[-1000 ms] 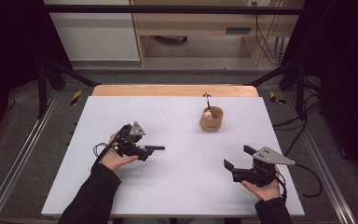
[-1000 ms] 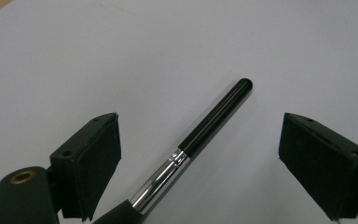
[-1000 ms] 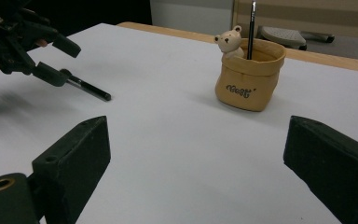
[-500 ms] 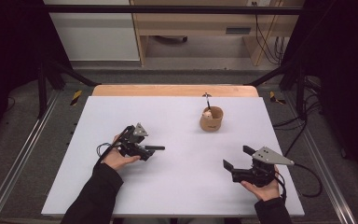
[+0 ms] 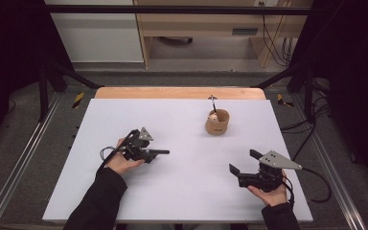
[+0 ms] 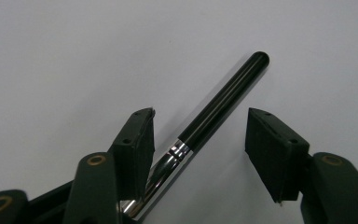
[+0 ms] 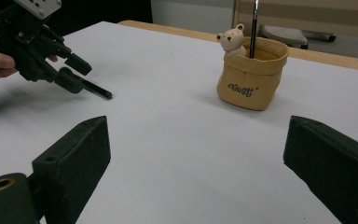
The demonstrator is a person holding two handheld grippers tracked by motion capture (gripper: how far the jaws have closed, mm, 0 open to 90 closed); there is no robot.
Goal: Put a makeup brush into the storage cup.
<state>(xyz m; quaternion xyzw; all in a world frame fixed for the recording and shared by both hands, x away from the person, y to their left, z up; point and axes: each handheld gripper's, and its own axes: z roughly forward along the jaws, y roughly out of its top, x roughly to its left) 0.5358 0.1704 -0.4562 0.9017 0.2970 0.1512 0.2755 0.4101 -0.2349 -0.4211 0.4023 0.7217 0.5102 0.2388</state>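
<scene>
Pen's (image 6: 214,112) lower end cut off by frame edge, pot (image 7: 251,74) lettering perhaps unreadable

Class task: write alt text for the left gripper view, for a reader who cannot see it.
A black-handled brush with a silver metal collar lies diagonally on a white table, between the open black jaws of the left gripper. Its rounded handle end points up and right; the other end is hidden behind the jaws.

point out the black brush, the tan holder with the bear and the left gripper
black brush (image 6: 223,100), left gripper view, on its glossy black handle
tan holder (image 7: 249,79), right gripper view, on its front wall above the lettering
left gripper (image 5: 149,152), high view, midway between its fingertips
</scene>
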